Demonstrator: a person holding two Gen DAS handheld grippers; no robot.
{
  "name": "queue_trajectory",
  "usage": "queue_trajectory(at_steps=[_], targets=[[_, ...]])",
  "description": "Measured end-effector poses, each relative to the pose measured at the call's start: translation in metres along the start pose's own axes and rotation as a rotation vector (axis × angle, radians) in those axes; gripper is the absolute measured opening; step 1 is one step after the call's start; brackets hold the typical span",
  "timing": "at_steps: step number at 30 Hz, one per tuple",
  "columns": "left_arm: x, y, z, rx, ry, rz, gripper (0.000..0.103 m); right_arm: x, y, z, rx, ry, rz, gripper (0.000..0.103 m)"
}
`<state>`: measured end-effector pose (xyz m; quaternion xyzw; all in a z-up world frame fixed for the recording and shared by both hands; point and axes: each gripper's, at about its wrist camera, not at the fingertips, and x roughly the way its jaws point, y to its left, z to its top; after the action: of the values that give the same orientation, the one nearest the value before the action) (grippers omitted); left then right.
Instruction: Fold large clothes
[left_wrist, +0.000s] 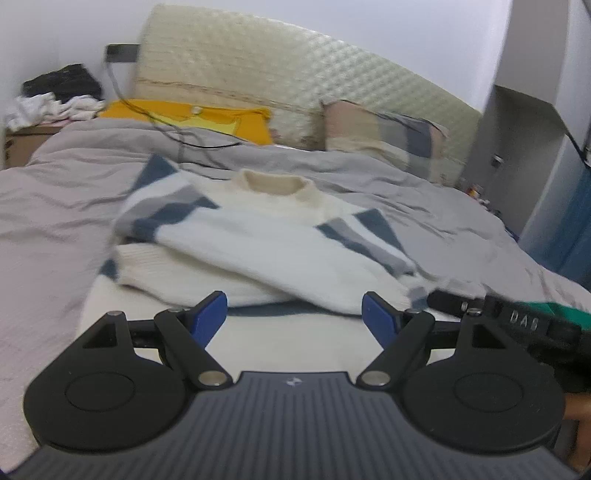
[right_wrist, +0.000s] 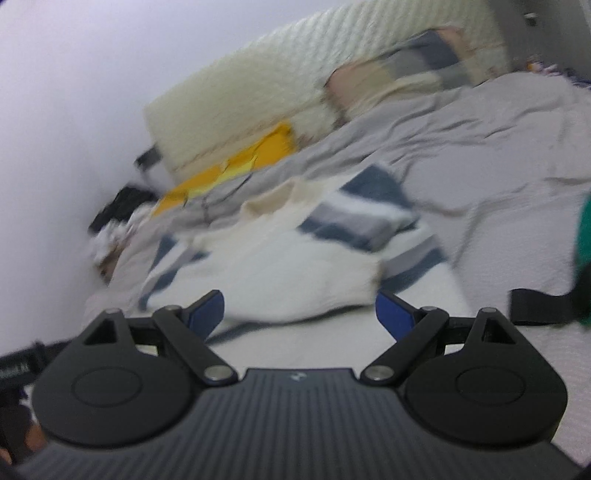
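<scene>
- the sweater lay partly folded on the bed, mid-frame in both views.
- the left gripper was released, nothing between its blue pads.
- the right gripper was released too, empty, just short of the sweater's hem.

Bare grey bedspread flanking the sweater, pillows bounding far edge

A home bedroom: a bed with a grey cover, a padded headboard, pillows, and clothes piled in the corner.
</scene>
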<state>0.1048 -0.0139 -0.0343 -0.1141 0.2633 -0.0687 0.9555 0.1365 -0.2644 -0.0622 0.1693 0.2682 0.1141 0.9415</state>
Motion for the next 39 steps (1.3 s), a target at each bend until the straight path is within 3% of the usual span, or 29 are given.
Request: queue_trajectory(at_steps=[3,8,14,16,18,20,22,27,32,34,36,39], targets=[[0.000,0.009,0.000,-0.021,-0.010,0.021,0.083,0.021,-0.002,0.012,-0.078,0.046,-0.025,0.090],[0.019,0.017,-0.001,-0.049,0.029,0.032,0.083,0.057,-0.020,0.025,-0.038,0.061,-0.039,0.090],[0.047,0.024,-0.002,-0.037,0.096,0.071,0.083,0.103,-0.058,0.019,0.155,0.119,-0.051,0.089],[0.053,0.029,-0.001,-0.044,0.104,0.087,0.083,0.119,-0.063,0.018,0.151,0.136,-0.068,0.079],[0.061,0.037,-0.001,-0.061,0.121,0.095,0.083,0.129,-0.061,0.019,0.111,0.123,-0.057,0.077],[0.070,0.045,-0.002,-0.081,0.138,0.103,0.083,0.134,-0.057,0.020,0.106,0.110,-0.050,0.068],[0.078,0.052,-0.003,-0.108,0.157,0.108,0.083,0.137,-0.056,0.021,0.114,0.110,-0.052,0.052],[0.091,0.065,-0.007,-0.181,0.193,0.097,0.083,0.133,-0.041,0.028,0.026,0.101,-0.088,0.025],[0.093,0.070,-0.012,-0.211,0.202,0.102,0.083,0.114,-0.024,0.037,-0.088,0.007,-0.131,0.018],[0.096,0.071,-0.014,-0.215,0.214,0.108,0.083,0.114,-0.028,0.037,-0.115,0.003,-0.188,0.018],[0.099,0.073,-0.014,-0.210,0.220,0.122,0.083,0.119,-0.043,0.036,-0.080,0.028,-0.226,0.018],[0.102,0.076,-0.015,-0.213,0.226,0.146,0.083,0.128,-0.069,0.031,0.031,0.078,-0.202,0.019]])
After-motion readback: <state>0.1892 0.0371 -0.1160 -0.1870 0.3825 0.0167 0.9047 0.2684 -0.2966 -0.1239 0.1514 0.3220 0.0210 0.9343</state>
